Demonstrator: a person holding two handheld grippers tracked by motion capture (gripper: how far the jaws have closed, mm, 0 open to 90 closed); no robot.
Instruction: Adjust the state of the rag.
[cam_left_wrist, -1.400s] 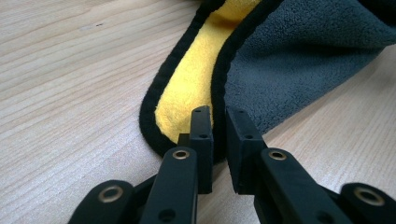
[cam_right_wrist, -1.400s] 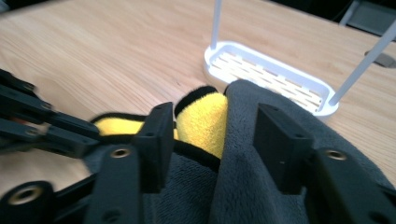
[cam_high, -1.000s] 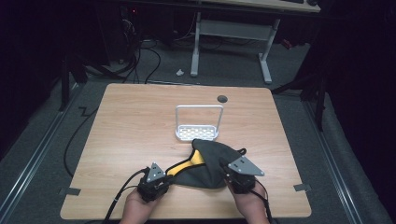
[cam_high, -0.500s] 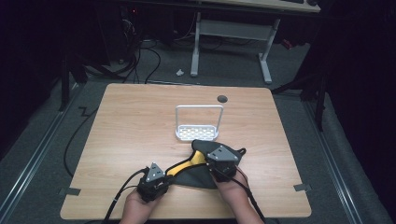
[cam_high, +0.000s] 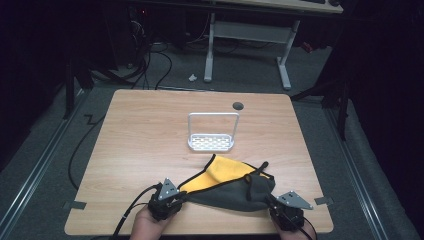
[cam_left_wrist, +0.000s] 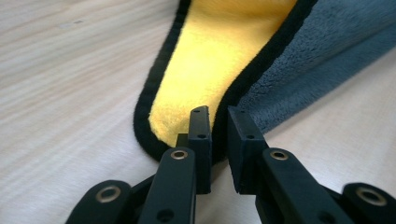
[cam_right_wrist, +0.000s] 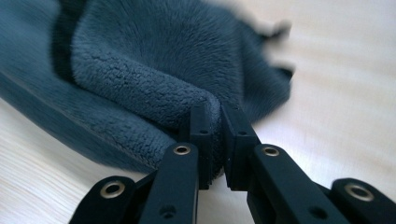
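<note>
High view: wood-grain counter (cam_high: 150, 130); grey cloth (cam_high: 235, 191) with yellow lining stretched between left tool (cam_high: 175, 198) and right tool (cam_high: 274, 204); white perforated rack (cam_high: 212, 141) beyond.
Left gripper view: left tool (cam_left_wrist: 217, 119) pinching black-trimmed corner, fuzzy yellow ahead.
Right gripper view: right tool (cam_right_wrist: 218, 116) pinching plush grey fold.

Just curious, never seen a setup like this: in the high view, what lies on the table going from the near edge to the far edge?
Left claw and right claw → cloth → white rack → round hole.
</note>
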